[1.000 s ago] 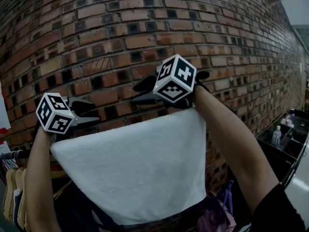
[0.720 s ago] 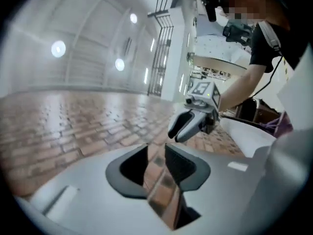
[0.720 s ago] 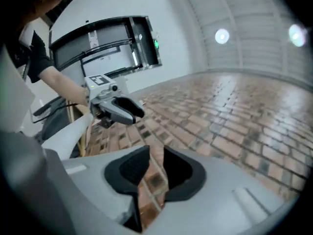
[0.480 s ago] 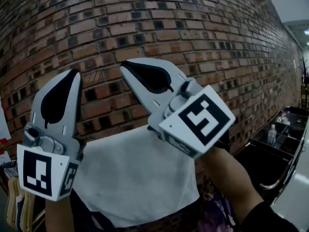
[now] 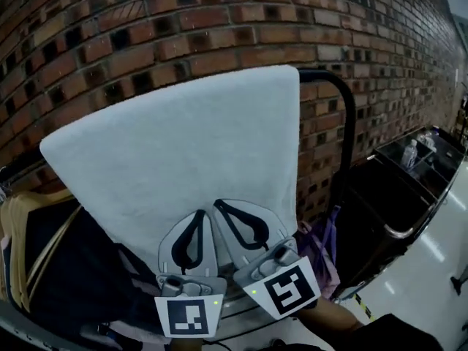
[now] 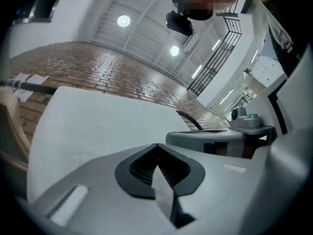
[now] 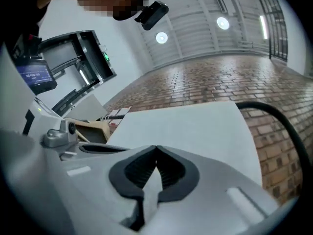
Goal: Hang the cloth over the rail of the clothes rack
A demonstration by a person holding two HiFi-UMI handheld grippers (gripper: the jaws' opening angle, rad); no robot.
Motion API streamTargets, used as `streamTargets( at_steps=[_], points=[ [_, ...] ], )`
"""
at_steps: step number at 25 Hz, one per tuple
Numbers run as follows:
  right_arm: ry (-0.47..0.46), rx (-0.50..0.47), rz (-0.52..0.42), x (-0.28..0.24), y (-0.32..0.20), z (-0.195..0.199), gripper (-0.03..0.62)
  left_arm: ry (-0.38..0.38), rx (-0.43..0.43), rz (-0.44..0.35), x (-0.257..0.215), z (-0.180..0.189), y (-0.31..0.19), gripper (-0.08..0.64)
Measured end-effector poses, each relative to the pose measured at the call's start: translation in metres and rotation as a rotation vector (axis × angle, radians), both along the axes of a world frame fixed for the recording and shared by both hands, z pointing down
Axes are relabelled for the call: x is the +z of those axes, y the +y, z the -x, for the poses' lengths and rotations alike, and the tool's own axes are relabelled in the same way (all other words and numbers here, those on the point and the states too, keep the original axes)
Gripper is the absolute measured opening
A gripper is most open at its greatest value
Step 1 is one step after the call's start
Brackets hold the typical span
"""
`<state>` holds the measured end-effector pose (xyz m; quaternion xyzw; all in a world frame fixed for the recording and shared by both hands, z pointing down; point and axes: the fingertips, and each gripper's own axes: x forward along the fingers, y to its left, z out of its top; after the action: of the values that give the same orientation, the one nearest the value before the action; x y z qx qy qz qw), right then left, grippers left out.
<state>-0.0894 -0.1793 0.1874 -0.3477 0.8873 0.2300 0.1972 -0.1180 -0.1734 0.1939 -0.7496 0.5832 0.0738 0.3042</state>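
Observation:
The white cloth (image 5: 183,152) hangs draped over the black rail (image 5: 344,115) of the clothes rack, in front of the brick wall. Both grippers sit low in the head view, side by side and below the cloth's lower part. My left gripper (image 5: 199,213) is shut with nothing between its pads. My right gripper (image 5: 218,205) is shut and empty too. In the left gripper view the closed jaws (image 6: 156,145) point up at the cloth (image 6: 98,121). The right gripper view shows its closed jaws (image 7: 156,147), the cloth (image 7: 186,126) and the curved rail (image 7: 279,119).
Clothes on wooden hangers (image 5: 29,232) hang on the rack at the left. A purple garment (image 5: 322,240) hangs under the cloth's right side. A dark cart with bins (image 5: 409,174) stands at the right, by the brick wall (image 5: 219,20).
Both grippers left the cloth's top edge, drew back towards me and dropped low. Their jaws went from wide to shut. The cloth stays on the rail.

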Motion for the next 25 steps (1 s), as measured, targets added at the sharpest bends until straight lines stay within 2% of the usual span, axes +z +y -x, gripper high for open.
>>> streamTargets(
  at_steps=[3,6,13,25],
  points=[
    [0.004,-0.034,0.185,0.061,0.002,0.003,0.005,0.047,-0.008,0.138,0.058,-0.001,0.004,0.008],
    [0.019,-0.025,0.253,0.093,0.003,-0.001,0.005,0.09,-0.012,0.191,0.086,-0.004,0.007,0.008],
    [0.075,0.006,0.277,0.121,0.001,-0.008,0.005,0.111,-0.018,0.241,0.112,-0.006,0.004,0.008],
    [0.074,-0.001,0.282,0.127,-0.003,-0.011,0.005,0.128,-0.009,0.277,0.125,-0.017,-0.002,0.008]
  ],
)
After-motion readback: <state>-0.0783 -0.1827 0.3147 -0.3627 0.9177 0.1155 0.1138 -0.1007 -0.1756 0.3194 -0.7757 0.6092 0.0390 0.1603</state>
